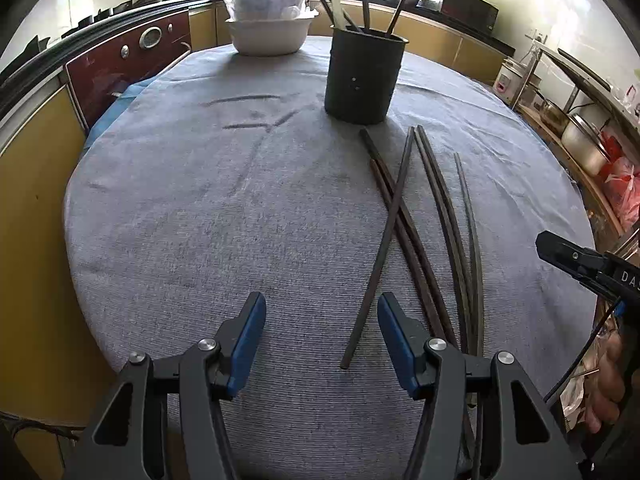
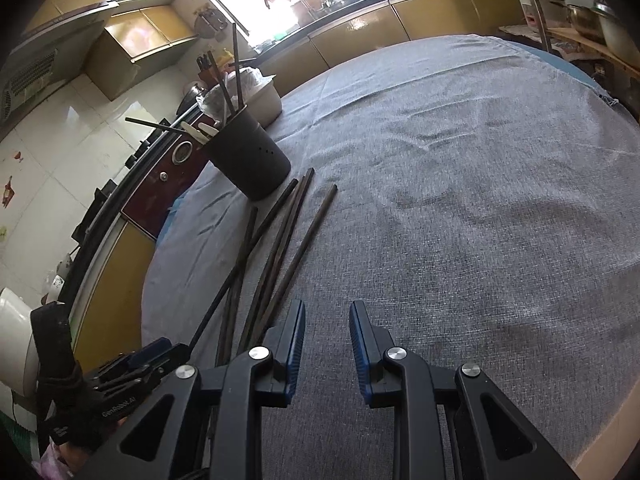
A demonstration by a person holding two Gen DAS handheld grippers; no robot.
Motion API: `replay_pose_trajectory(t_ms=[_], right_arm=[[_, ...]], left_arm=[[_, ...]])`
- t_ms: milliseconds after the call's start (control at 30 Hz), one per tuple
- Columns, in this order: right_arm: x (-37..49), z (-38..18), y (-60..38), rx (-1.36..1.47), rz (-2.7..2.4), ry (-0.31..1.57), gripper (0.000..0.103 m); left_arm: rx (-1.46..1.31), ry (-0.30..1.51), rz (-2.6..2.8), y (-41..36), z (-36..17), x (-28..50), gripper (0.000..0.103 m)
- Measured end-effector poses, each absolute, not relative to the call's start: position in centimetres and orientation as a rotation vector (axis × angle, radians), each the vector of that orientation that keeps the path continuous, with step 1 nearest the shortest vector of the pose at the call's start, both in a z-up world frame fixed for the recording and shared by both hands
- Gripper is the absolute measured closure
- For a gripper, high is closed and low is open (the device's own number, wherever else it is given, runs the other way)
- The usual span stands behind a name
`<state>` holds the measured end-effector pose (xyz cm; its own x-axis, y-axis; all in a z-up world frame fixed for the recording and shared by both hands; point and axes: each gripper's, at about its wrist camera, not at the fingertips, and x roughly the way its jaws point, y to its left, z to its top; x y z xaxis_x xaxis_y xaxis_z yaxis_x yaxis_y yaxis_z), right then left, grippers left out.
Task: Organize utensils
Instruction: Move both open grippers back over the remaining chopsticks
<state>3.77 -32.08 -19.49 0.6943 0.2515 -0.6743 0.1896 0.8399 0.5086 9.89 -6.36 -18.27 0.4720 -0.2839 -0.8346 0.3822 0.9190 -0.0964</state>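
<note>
Several dark chopsticks lie loose on the grey tablecloth, some crossed; they also show in the right wrist view. A black utensil holder stands upright beyond them with several chopsticks in it, and it also shows in the right wrist view. My left gripper is open and empty, low over the cloth just left of the chopsticks' near ends. My right gripper is open and empty, just right of the chopsticks' near ends. The right gripper's body shows at the right edge of the left wrist view.
A white bowl with a bagged stack on top sits at the table's far side. The round table is covered by grey cloth. Yellow cabinets, a stove and a shelf with pots surround it.
</note>
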Motion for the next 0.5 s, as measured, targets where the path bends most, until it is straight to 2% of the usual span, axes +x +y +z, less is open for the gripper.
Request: replay_pose_trajectory(t_ms=[500], right_arm=[[3.8,-19.0,-31.0,0.566,0.06,0.823,0.078]], left_arm=[[0.171,0.943,-0.36,-6.5,-17.4,9.3,0.044]])
